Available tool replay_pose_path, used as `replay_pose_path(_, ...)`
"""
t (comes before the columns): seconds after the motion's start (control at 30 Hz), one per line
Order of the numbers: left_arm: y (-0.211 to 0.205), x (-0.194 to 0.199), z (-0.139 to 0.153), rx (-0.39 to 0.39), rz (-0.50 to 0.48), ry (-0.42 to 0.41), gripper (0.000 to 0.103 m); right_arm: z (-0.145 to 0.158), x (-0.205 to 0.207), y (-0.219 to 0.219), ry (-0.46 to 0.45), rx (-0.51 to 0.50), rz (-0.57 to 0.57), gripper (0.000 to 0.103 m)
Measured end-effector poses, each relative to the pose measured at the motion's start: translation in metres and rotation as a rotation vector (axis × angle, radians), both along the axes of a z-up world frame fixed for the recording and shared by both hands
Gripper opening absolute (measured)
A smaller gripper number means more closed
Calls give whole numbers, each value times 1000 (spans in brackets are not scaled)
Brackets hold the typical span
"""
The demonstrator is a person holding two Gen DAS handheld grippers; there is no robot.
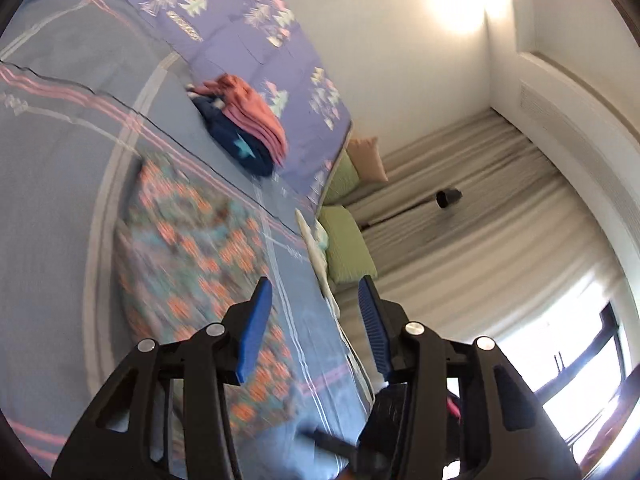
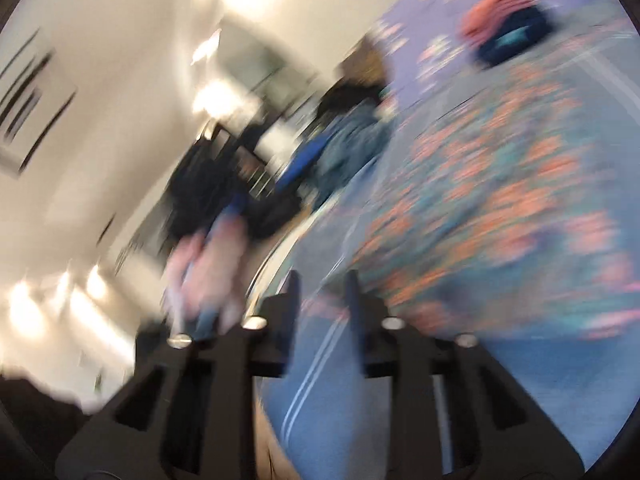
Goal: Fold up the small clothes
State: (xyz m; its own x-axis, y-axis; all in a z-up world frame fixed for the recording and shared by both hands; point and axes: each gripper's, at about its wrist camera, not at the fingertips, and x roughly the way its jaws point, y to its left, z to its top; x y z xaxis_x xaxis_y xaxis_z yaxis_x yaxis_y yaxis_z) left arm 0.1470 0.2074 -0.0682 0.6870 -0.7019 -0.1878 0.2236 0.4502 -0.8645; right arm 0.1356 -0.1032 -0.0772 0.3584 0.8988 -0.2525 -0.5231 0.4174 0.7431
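A small garment with an orange and teal pattern [image 1: 192, 240] lies flat on the blue bed cover [image 1: 52, 160]; it also shows, blurred, in the right wrist view [image 2: 500, 208]. My left gripper [image 1: 312, 304] is open and empty, held above the garment's near edge. My right gripper [image 2: 322, 284] is open and empty, at the garment's edge over the bed cover. A stack of folded clothes, pink on navy [image 1: 244, 124], sits further back; it also shows in the right wrist view [image 2: 508, 28].
A purple patterned blanket [image 1: 256, 28] covers the far part of the bed. Green and peach cushions [image 1: 348, 240] lie beyond the bed edge by grey curtains [image 1: 480, 208]. The right wrist view is motion-blurred; a person's hand [image 2: 208, 272] and dark furniture [image 2: 224, 184] show at left.
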Motion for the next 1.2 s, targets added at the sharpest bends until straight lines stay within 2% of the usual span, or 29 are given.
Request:
replay_pose_path(0.07,-27,-6,-4,88,-11,5,33,3,9,-24,13,-37,-118,17)
replay_pose_path(0.1,-40,-7,-8,149,2,14,33,2,14,-32,30,-47,-150,17)
replay_pose_path(0.17,-62,-10,-16,347,70,32,32,-3,22,-39,58,-89,-186,17)
replay_pose_path(0.23,-70,-9,-30,496,124,83,32,-16,27,-39,86,-163,-205,18)
replay_pose_path(0.3,-64,-9,-45,546,158,132,29,-35,32,-40,128,-175,-189,17)
replay_pose_path(0.37,-55,-11,-60,565,158,135,11,-45,35,-41,151,-154,-177,12)
replay_pose_path(0.4,-50,-13,-65,564,158,121,9,-45,34,-40,149,-158,-176,12)
replay_pose_path(0.47,-45,-12,-68,527,157,128,9,-45,33,-37,134,-184,-177,12)
replay_pose_path(0.6,-46,-10,-70,554,184,128,4,-46,30,-39,127,-186,-178,12)
replay_pose_path(0.77,-39,-23,-73,487,217,120,4,-46,28,-43,137,-171,-176,7)
replay_pose_path(0.9,-44,-34,-69,549,312,111,4,-46,26,-43,130,-190,-181,6)
replay_pose_path(1.0,-45,-41,-65,564,358,113,4,-47,28,-46,149,-169,-166,7)
replay_pose_path(1.03,-45,-44,-64,555,356,122,4,-48,29,-49,166,-144,-146,9)
replay_pose_path(1.07,-45,-48,-62,541,355,122,8,-48,30,-51,181,-113,-123,17)
replay_pose_path(1.1,-44,-53,-60,523,358,121,9,-47,30,-54,190,-73,-96,33)
replay_pose_path(1.13,-42,-56,-59,511,359,126,13,-44,30,-58,191,-32,-64,41)
replay_pose_path(1.17,-39,-59,-58,486,360,134,17,-40,29,-61,183,-20,-56,56)
replay_pose_path(1.2,-34,-62,-57,449,359,140,19,-32,27,-68,162,-34,-74,66)
